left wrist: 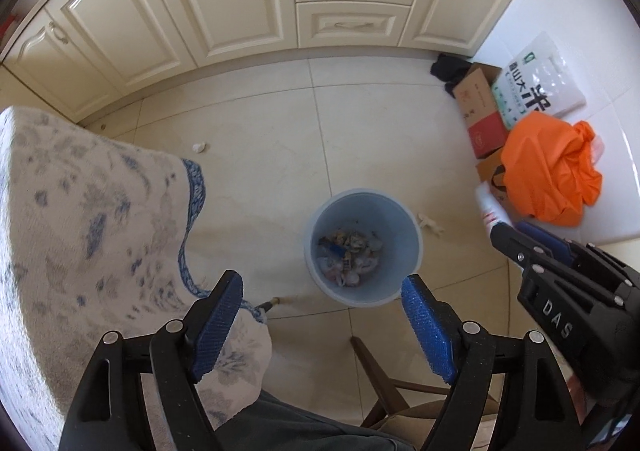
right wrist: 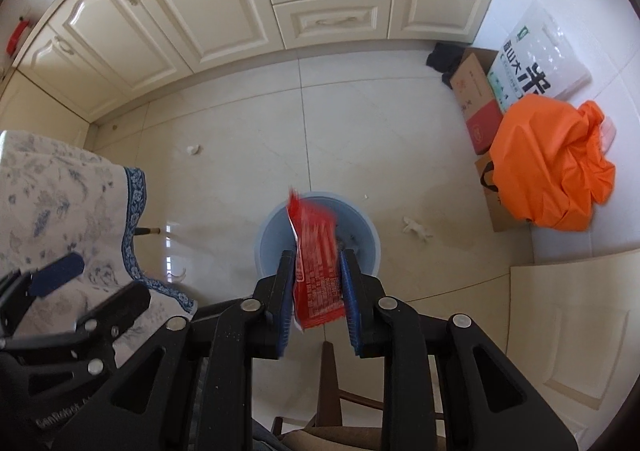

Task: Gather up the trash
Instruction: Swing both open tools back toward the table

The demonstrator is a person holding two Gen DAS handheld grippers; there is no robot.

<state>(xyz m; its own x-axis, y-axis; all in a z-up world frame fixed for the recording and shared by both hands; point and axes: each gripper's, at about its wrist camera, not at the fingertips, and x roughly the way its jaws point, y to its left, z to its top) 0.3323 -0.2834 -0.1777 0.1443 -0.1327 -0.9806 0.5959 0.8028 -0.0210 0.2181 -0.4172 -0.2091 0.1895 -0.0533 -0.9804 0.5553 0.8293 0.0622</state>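
The right gripper [right wrist: 316, 275] pinches a red wrapper [right wrist: 316, 255] between its jaws, long axis running forward from the pads, its far end over the blue bin [right wrist: 368, 247] just ahead and below. The left gripper [left wrist: 322, 315] stands wide and empty, the bin [left wrist: 404, 231] past its tips. Crumpled paper scraps [right wrist: 416, 228] lie beyond on the floor tiles [right wrist: 240, 155]; nothing seems to block the drop.

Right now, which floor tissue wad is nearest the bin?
The crumpled tissue just right of the blue bin; the other wad lies far off, toward the cabinets.
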